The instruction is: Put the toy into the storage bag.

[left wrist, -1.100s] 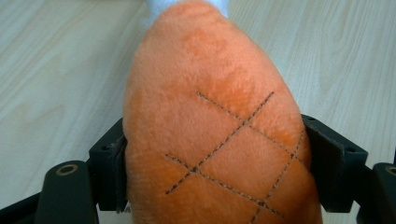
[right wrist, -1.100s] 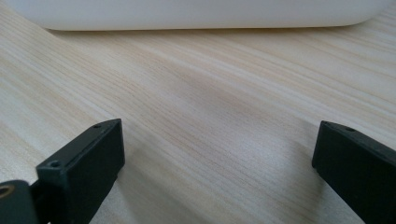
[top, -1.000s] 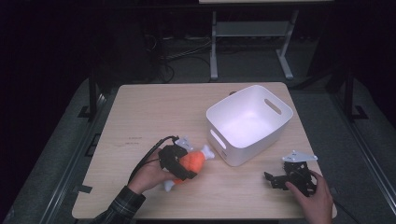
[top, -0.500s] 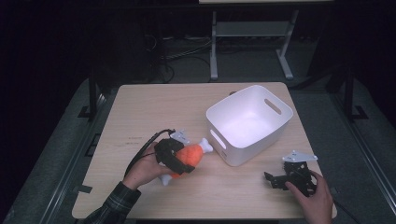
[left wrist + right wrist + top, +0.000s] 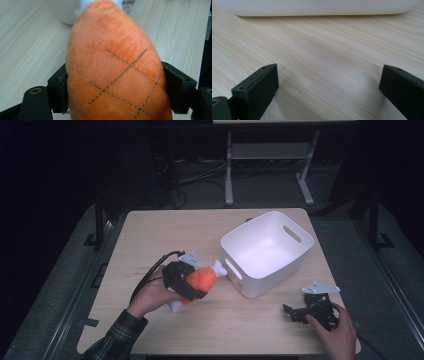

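Observation:
An orange plush drumstick [image 5: 201, 280] with white bone ends is clamped in my left gripper [image 5: 192, 285], lifted a little above the wooden table [image 5: 150, 235] just left of the white bin [image 5: 267, 251]. In the left gripper view the plush drumstick [image 5: 115, 67] bulges between both black pads [image 5: 58, 92], which press into its sides. My right gripper [image 5: 295, 311] rests on the table at the front right. In the right gripper view, my right gripper [image 5: 328, 92] has its jaws wide apart over bare wood with nothing between them.
The white bin has handle slots and looks empty inside; its near wall [image 5: 317, 7] stands just ahead of my right gripper. Beyond the table's far edge are a metal stand [image 5: 265, 165] and cables on a dark floor.
My left hand has raised the plush drumstick and carried it slightly right, closer to the bin. The right gripper has stayed where it was.

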A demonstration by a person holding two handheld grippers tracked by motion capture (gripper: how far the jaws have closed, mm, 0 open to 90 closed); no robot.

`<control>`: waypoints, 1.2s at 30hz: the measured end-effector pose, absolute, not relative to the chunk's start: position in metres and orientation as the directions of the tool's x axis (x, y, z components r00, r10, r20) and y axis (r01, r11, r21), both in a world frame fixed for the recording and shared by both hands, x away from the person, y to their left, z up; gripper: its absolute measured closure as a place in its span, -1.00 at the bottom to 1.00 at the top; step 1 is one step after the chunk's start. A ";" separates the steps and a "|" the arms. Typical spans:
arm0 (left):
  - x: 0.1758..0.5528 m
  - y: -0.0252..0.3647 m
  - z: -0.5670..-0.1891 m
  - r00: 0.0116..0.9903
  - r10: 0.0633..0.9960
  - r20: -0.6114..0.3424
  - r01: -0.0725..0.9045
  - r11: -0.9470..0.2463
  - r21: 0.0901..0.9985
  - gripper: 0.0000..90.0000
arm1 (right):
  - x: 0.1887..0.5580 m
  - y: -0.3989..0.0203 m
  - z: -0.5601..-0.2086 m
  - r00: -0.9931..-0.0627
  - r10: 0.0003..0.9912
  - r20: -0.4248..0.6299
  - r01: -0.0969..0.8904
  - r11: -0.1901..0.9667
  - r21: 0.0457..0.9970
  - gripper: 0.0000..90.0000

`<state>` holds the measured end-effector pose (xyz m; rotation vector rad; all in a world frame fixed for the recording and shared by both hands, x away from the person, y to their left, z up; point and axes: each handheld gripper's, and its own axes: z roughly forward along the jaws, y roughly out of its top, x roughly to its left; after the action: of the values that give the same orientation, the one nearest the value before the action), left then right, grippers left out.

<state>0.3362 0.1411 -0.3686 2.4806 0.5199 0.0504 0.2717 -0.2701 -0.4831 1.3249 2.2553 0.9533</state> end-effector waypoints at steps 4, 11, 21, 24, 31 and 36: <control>0.339 0.142 -0.362 0.927 0.367 -0.073 0.342 -0.753 0.563 -0.52 | 0.272 -0.270 -0.483 -0.498 0.867 0.032 0.627 0.334 0.704 -0.96; 0.343 0.141 -0.351 0.927 0.368 -0.077 0.341 -0.737 0.584 -0.52 | 0.272 -0.270 -0.483 -0.497 0.867 0.030 0.625 0.334 0.705 -0.96; 0.351 0.139 -0.334 0.931 0.356 -0.073 0.326 -0.727 0.604 -0.52 | 0.272 -0.270 -0.483 -0.498 0.867 0.030 0.626 0.335 0.704 -0.96; 0.354 0.136 -0.329 0.934 0.351 -0.068 0.318 -0.730 0.605 -0.52 | 0.272 -0.270 -0.483 -0.498 0.867 0.031 0.626 0.335 0.704 -0.96; 0.362 0.131 -0.321 0.936 0.344 -0.076 0.316 -0.723 0.614 -0.52 | 0.272 -0.270 -0.483 -0.498 0.867 0.031 0.627 0.334 0.704 -0.96; 0.369 0.125 -0.314 0.939 0.337 -0.071 0.307 -0.726 0.615 -0.52 | 0.272 -0.270 -0.483 -0.498 0.867 0.031 0.626 0.335 0.704 -0.96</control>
<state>0.3685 0.1253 -0.3144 2.4331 0.4535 0.0600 0.2717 -0.2701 -0.4830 1.3243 2.2547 0.9528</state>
